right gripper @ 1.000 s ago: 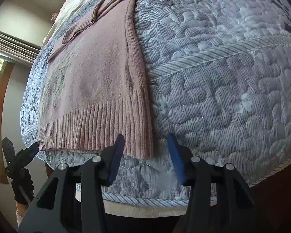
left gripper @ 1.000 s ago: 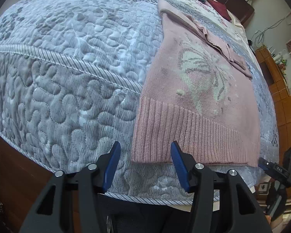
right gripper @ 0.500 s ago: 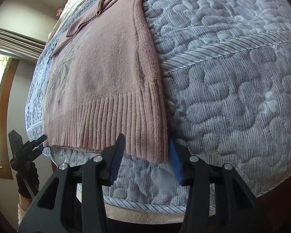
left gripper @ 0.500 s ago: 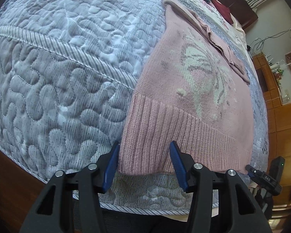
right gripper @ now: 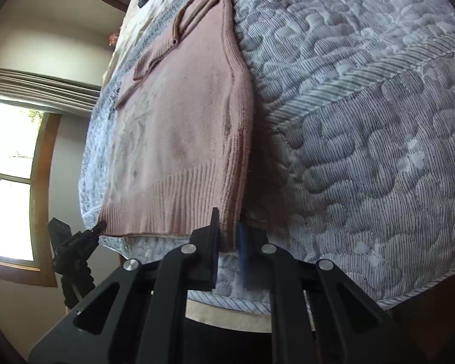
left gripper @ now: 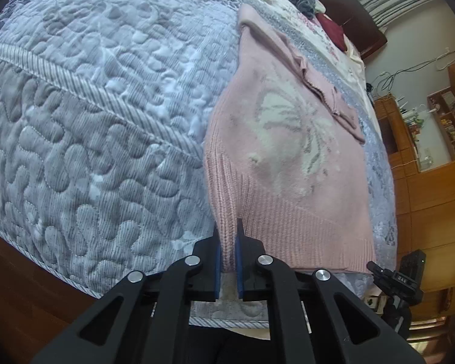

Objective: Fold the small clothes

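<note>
Sweater, pink: you are pinching each near hem corner, left gripper and right gripper (likely for lifting into a fold).

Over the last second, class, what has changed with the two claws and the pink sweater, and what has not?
Both claws moved forward and shut on the pink sweater's ribbed hem: the left claw on its left corner, the right claw on its right corner, lifting each a little. The rest of the sweater, sleeves folded across, stayed flat on the quilted bedspread.
</note>
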A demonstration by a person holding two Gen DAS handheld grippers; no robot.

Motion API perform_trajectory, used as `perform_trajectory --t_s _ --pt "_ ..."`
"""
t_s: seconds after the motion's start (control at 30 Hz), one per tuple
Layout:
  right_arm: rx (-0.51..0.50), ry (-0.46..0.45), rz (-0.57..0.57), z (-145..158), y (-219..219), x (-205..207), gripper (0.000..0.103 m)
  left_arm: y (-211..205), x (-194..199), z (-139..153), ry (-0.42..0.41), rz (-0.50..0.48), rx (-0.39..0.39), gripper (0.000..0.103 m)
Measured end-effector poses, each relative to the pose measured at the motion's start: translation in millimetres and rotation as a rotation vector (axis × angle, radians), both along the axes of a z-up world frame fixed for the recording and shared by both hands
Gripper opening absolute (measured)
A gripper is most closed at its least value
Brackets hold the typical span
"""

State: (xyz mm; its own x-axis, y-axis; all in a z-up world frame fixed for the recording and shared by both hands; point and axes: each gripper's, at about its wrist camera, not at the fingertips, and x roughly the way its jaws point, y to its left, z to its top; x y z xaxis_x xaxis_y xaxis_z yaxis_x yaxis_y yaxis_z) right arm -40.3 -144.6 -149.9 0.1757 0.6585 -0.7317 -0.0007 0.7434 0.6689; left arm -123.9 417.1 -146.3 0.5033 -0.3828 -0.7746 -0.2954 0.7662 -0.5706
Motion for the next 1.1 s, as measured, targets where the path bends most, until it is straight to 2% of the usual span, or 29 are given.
perform_trajectory --t_s 0.27,0.5,0.67,0.83,1.1 --pt "0.149 -0.049 -0.046 44.8 -7.6 40.3 0.009 4.3 34.5 49.4 -0.119 -0.006 -0.011 0.007" --pt "0.150 -0.054 -0.080 62.7 -8.5 105.0 0.009 25.9 83.6 62.7 -0.143 0.055 0.006 0.007" --pt "0.113 -0.022 -0.091 54.5 -2.4 151.6 0.009 34.3 123.4 52.2 -0.111 0.071 0.022 0.007" --pt "0.098 0.019 -0.099 35.3 4.5 191.5 0.009 41.3 159.3 29.3 -0.062 0.092 0.034 0.007" --pt "0.064 0.089 -0.103 -8.3 12.2 227.1 0.010 43.0 201.2 -7.6 0.016 0.081 0.045 0.009"
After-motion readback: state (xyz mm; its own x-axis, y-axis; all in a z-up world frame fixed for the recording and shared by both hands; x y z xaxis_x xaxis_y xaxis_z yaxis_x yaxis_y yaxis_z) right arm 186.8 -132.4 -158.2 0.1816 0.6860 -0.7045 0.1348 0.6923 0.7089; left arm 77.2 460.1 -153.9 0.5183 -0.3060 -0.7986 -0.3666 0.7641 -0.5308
